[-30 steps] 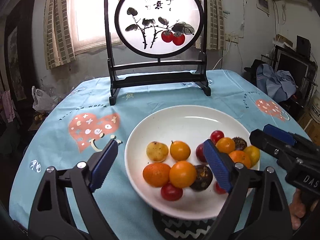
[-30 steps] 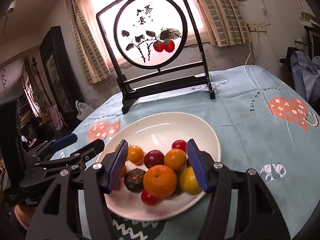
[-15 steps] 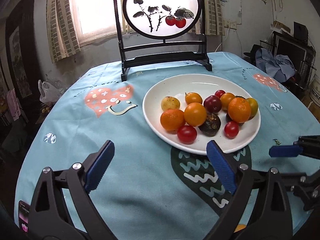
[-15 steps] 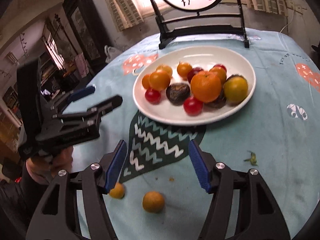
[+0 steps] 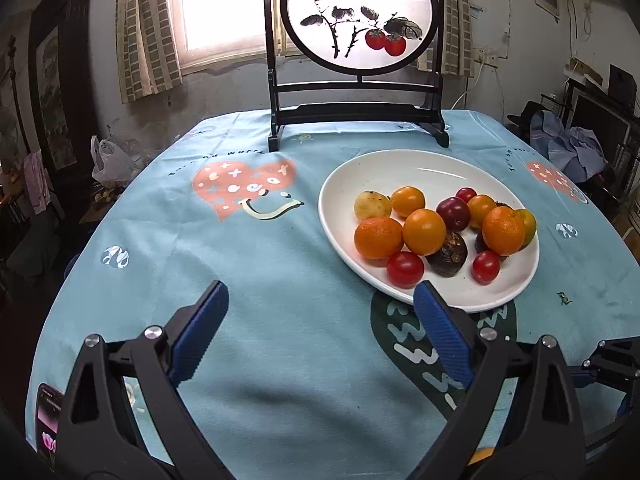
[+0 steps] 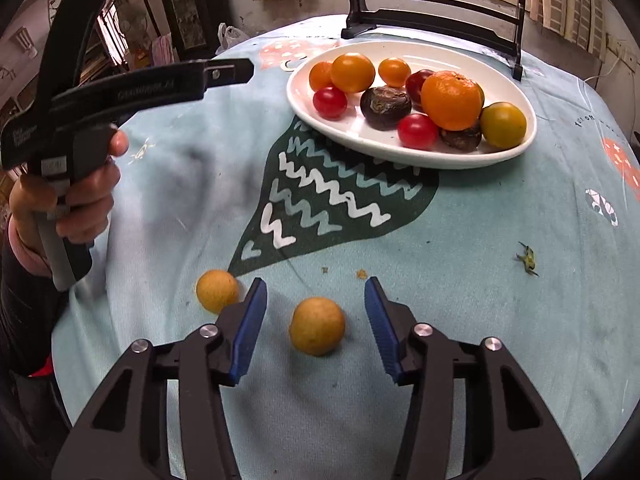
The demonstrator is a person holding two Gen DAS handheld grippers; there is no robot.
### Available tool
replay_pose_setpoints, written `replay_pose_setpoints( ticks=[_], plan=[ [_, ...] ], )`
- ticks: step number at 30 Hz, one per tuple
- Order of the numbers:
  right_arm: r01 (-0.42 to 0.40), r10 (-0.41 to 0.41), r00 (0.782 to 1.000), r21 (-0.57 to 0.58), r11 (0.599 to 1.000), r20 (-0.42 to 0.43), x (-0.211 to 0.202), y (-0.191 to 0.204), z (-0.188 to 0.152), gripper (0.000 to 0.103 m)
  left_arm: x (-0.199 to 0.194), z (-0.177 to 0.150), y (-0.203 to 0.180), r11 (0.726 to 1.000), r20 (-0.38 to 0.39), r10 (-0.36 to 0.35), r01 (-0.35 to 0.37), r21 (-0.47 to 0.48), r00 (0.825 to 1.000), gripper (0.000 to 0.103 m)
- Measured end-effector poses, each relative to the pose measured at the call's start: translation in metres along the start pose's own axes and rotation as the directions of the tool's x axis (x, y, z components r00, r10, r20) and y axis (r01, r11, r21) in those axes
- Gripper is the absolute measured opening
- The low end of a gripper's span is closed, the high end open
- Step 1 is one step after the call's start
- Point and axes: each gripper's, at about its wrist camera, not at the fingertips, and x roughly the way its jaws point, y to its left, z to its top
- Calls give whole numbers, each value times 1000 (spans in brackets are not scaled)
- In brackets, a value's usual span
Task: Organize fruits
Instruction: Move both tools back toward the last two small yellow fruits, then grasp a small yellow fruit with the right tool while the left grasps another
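Here a yellow fruit (image 6: pixel 317 331) lies on the cloth (image 6: pixel 460 248) between the right gripper's (image 6: pixel 316 314) jaws, which have just been closing, pads clear of it. Second fruit (image 6: pixel 217 291) just left. Plate (image 6: pixel 508 92) of fruit beyond. Left gripper (image 5: pixel 320 330) wide, empty.

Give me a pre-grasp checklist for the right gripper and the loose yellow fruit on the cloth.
1. Fruit centred: the nearer yellow fruit lies between the right gripper pads; ok.
2. Pads clear of it: jaws have just been closing, a gap shows on both sides; ok.
3. Neighbour clear: the second yellow fruit sits just outside the left pad; cannot tell if it will be bumped.
4. Left gripper out of the way: open, empty, off to the side; ok.
5. Room on the white plate: bare far half; ok.
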Motion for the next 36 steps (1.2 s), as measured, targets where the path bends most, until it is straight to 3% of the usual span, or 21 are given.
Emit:
replay_pose_setpoints(
  ticks=[8, 12, 14, 15, 17, 19, 22, 25, 27, 30, 34, 36],
  plan=[
    [25, -25, 1000, -14, 1000, 4, 0, 0, -6, 35, -1, 0, 1, 1000, -4, 1, -1, 3, 1000, 95],
    [-17, 16, 1000, 30, 999, 22, -4, -9, -6, 28, -1, -1, -2, 1000, -7, -3, 3, 21, 1000, 95],
    [-50, 46, 997, 73, 996, 61, -10, -17, -5, 28, -2, -2, -5, 997, -21, -54, 55, 51, 998, 95],
    [-62, 54, 995, 95, 994, 81, -14, -21, -4, 28, -4, -4, -7, 991, -38, -112, 114, 74, 993, 95],
    [-66, 51, 992, 140, 988, 112, -18, -30, -3, 28, -8, -10, -17, 950, -103, -269, 281, 137, 958, 95],
    [-60, 41, 993, 174, 983, 114, -18, -37, -2, 28, -16, -20, -30, 906, -131, -345, 366, 214, 930, 94],
    [-62, 45, 995, 199, 978, 92, -14, -42, -1, 28, -29, -41, -52, 832, -167, -391, 425, 356, 905, 81],
    [-58, 44, 996, 190, 980, 79, -10, -41, -1, 28, -34, -56, -66, 762, -238, -452, 511, 399, 860, 64],
    [-57, 43, 996, 184, 981, 76, -9, -40, 0, 28, -36, -63, -71, 725, -269, -476, 547, 418, 837, 61],
    [-55, 42, 997, 189, 980, 72, -9, -41, -1, 28, -39, -70, -74, 702, -296, -486, 569, 428, 822, 59],
    [-50, 39, 997, 192, 980, 65, -7, -42, -2, 28, -34, -79, -75, 689, -344, -471, 582, 433, 813, 46],
    [-51, 40, 997, 187, 981, 66, -7, -41, -3, 28, -31, -82, -76, 687, -358, -460, 581, 437, 813, 45]
  ],
)
